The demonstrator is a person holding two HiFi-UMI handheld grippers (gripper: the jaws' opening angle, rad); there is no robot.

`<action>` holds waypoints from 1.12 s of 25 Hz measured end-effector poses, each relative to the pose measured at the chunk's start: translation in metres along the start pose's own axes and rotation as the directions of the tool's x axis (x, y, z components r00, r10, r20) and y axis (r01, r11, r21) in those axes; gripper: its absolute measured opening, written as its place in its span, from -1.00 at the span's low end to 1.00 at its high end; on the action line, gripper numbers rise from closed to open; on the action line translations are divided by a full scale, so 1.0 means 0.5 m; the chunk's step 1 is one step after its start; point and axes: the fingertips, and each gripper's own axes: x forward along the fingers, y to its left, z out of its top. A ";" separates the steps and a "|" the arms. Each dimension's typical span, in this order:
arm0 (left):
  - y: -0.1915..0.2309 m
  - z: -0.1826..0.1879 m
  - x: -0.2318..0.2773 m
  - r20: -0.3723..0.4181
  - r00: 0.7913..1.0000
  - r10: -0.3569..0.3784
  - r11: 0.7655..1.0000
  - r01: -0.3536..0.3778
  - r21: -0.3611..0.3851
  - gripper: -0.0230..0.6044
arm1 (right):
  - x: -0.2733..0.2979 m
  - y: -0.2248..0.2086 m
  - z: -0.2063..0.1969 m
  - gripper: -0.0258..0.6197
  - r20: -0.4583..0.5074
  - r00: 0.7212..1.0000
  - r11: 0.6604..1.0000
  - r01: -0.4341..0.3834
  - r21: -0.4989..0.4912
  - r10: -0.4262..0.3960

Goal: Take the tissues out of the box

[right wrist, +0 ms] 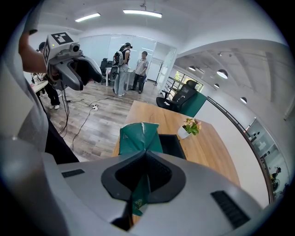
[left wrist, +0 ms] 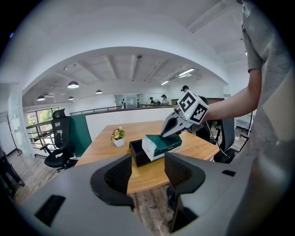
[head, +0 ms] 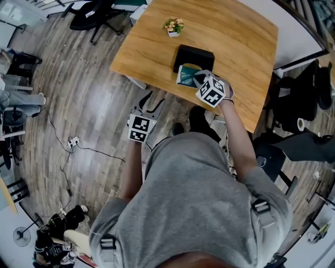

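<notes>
A green tissue pack (head: 185, 76) is tilted up, half out of the black box (head: 194, 54) on the wooden table (head: 241, 47). My right gripper (head: 198, 78) is shut on the pack's top edge. In the right gripper view the green wrapper (right wrist: 137, 136) is pinched between the jaws, with the black box (right wrist: 172, 144) behind it. The left gripper view shows the pack (left wrist: 161, 144) lifted from the box (left wrist: 137, 153) by the right gripper (left wrist: 168, 131). My left gripper (head: 148, 100) hangs open over the floor, short of the table's near edge, with nothing between its jaws.
A small potted plant (head: 174, 26) stands on the table beyond the box. Office chairs (head: 97, 15) stand at the far left, more dark chairs (head: 309, 94) at the right. Cables (head: 73, 144) trail over the wooden floor. People stand far off (right wrist: 133, 69).
</notes>
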 end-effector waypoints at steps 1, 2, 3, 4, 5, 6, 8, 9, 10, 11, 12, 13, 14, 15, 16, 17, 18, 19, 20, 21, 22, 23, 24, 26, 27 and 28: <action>-0.002 0.000 0.000 -0.001 1.000 -0.003 1.000 0.003 0.002 -0.16 | -0.002 0.000 0.000 -0.89 0.000 1.000 1.000 0.001 0.001 -0.001; -0.005 0.001 0.000 -0.001 1.000 -0.005 1.000 0.005 0.002 -0.16 | -0.003 0.000 -0.001 -0.89 0.001 1.000 1.000 0.001 0.003 -0.001; -0.006 0.002 0.001 -0.001 1.000 -0.006 1.000 0.006 0.002 -0.16 | -0.005 -0.001 -0.002 -0.89 0.000 1.000 1.000 0.002 0.004 -0.002; -0.008 0.002 0.001 0.000 1.000 -0.006 1.000 0.006 0.002 -0.16 | -0.006 -0.002 -0.004 -0.89 0.000 1.000 1.000 0.004 0.004 -0.004; -0.009 0.003 0.002 0.000 1.000 -0.006 1.000 0.006 0.002 -0.16 | -0.008 -0.002 -0.007 -0.89 0.000 1.000 1.000 0.005 0.005 -0.005; -0.010 0.003 0.002 0.001 1.000 -0.005 1.000 0.005 0.002 -0.16 | -0.008 -0.002 -0.009 -0.89 0.000 1.000 1.000 0.005 0.005 -0.005; -0.010 0.002 0.002 0.002 1.000 -0.004 1.000 0.004 0.003 -0.16 | -0.009 -0.001 -0.011 -0.89 -0.001 1.000 1.000 0.007 0.006 -0.007; -0.010 0.002 0.002 0.003 1.000 -0.004 1.000 0.004 0.003 -0.16 | -0.009 -0.001 -0.011 -0.89 -0.001 1.000 1.000 0.008 0.007 -0.008; -0.010 0.002 0.001 0.003 1.000 -0.004 1.000 0.004 0.003 -0.16 | -0.010 -0.001 -0.011 -0.89 -0.001 1.000 1.000 0.009 0.008 -0.008; -0.010 0.002 0.001 0.004 1.000 -0.004 1.000 0.004 0.004 -0.16 | -0.010 -0.001 -0.011 -0.89 -0.001 1.000 1.000 0.009 0.009 -0.009; -0.010 0.002 0.002 0.004 1.000 -0.005 1.000 0.005 0.005 -0.16 | -0.009 -0.002 -0.011 -0.89 -0.001 1.000 1.000 0.009 0.009 -0.009; -0.009 0.002 0.003 0.004 1.000 -0.005 1.000 0.005 0.006 -0.16 | -0.008 -0.003 -0.012 -0.89 -0.001 1.000 1.000 0.009 0.009 -0.009; -0.009 0.003 0.005 0.004 1.000 -0.004 1.000 0.004 0.006 -0.16 | -0.008 -0.004 -0.013 -0.89 -0.001 1.000 1.000 0.008 0.008 -0.008; -0.008 0.004 0.006 0.004 1.000 -0.004 1.000 0.004 0.006 -0.16 | -0.007 -0.004 -0.014 -0.89 -0.001 1.000 1.000 0.007 0.006 -0.007; -0.008 0.005 0.007 0.003 1.000 -0.004 1.000 0.004 0.006 -0.16 | -0.007 -0.005 -0.014 -0.89 -0.001 1.000 1.000 0.006 0.003 -0.006; -0.007 0.006 0.008 0.002 1.000 -0.004 1.000 0.004 0.006 -0.17 | -0.007 -0.005 -0.013 -0.89 0.001 1.000 1.000 0.007 0.000 -0.007; -0.007 0.006 0.008 0.002 1.000 -0.004 1.000 0.004 0.005 -0.16 | -0.007 -0.006 -0.012 -0.89 0.005 1.000 1.000 0.010 -0.003 -0.010; -0.006 0.007 0.008 0.001 1.000 -0.004 1.000 0.004 0.006 -0.16 | -0.007 -0.008 -0.012 -0.89 0.008 1.000 1.000 0.014 -0.004 -0.014; -0.005 0.007 0.009 0.000 1.000 -0.004 1.000 0.004 0.006 -0.17 | -0.006 -0.011 -0.011 -0.89 0.010 1.000 1.000 0.016 -0.005 -0.016; -0.003 0.007 0.009 0.000 1.000 -0.003 1.000 0.003 0.006 -0.16 | -0.004 -0.013 -0.011 -0.89 0.012 1.000 1.000 0.017 -0.005 -0.017; -0.001 0.006 0.010 0.000 1.000 -0.002 1.000 0.002 0.005 -0.16 | -0.003 -0.014 -0.010 -0.89 0.012 1.000 1.000 0.018 -0.005 -0.018; 0.000 0.006 0.010 0.001 1.000 -0.001 1.000 0.001 0.005 -0.17 | -0.002 -0.015 -0.010 -0.89 0.012 1.000 1.000 0.019 -0.005 -0.019; 0.001 0.006 0.010 0.001 1.000 0.000 1.000 0.000 0.005 -0.17 | -0.002 -0.016 -0.010 -0.90 0.012 1.000 1.000 0.020 -0.003 -0.020; 0.002 0.006 0.010 0.002 1.000 0.002 1.000 -0.002 0.005 -0.17 | 0.000 -0.015 -0.011 -0.89 0.012 1.000 1.000 0.018 -0.002 -0.018; 0.002 0.006 0.010 0.002 1.000 0.002 1.000 -0.002 0.005 -0.16 | 0.001 -0.014 -0.013 -0.89 0.011 1.000 1.000 0.016 -0.002 -0.016; 0.002 0.006 0.011 0.002 1.000 0.002 1.000 -0.002 0.005 -0.16 | 0.001 -0.013 -0.014 -0.89 0.010 1.000 1.000 0.015 -0.003 -0.015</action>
